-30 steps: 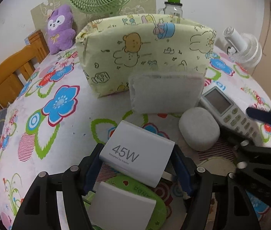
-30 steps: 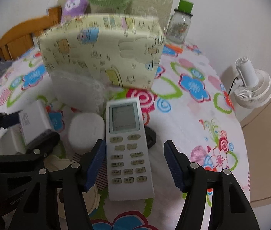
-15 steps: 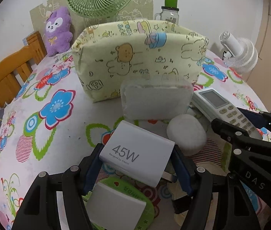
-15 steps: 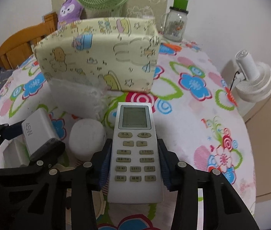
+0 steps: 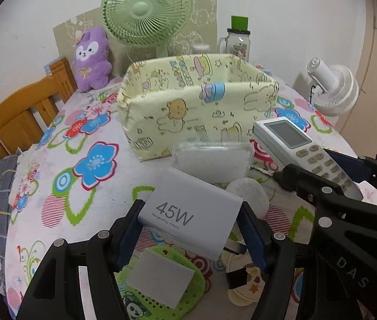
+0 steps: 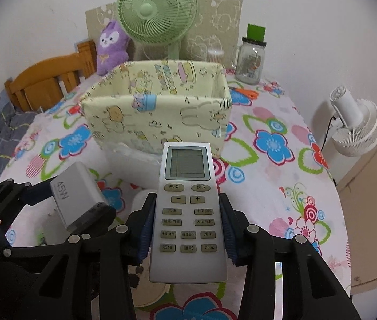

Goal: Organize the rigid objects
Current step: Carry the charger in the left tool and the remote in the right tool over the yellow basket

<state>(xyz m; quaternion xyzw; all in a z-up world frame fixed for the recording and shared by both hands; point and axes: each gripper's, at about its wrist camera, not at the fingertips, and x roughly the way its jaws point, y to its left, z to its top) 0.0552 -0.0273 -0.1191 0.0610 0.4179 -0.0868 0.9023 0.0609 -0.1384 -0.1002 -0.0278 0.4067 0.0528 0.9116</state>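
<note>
My left gripper (image 5: 192, 229) is shut on a white 45W charger (image 5: 191, 213) and holds it above the table. My right gripper (image 6: 187, 229) is shut on a white remote control (image 6: 187, 208), also lifted; the remote shows in the left wrist view (image 5: 295, 146). A yellow cartoon-print fabric basket (image 5: 196, 109) (image 6: 156, 112) stands open ahead of both grippers. The charger and left gripper show at the left of the right wrist view (image 6: 77, 200).
A translucent plastic box (image 5: 212, 160), a white oval case (image 5: 249, 197) and a green pad with a white block (image 5: 159, 280) lie near the basket. Behind stand a green fan (image 5: 145, 10), purple plush (image 5: 91, 58), glass jar (image 5: 237, 42), white fan (image 5: 332, 88), wooden chair (image 5: 20, 117).
My right gripper closed on the remote and lifted it. Both grippers rose with their objects, so the basket's open top now shows.
</note>
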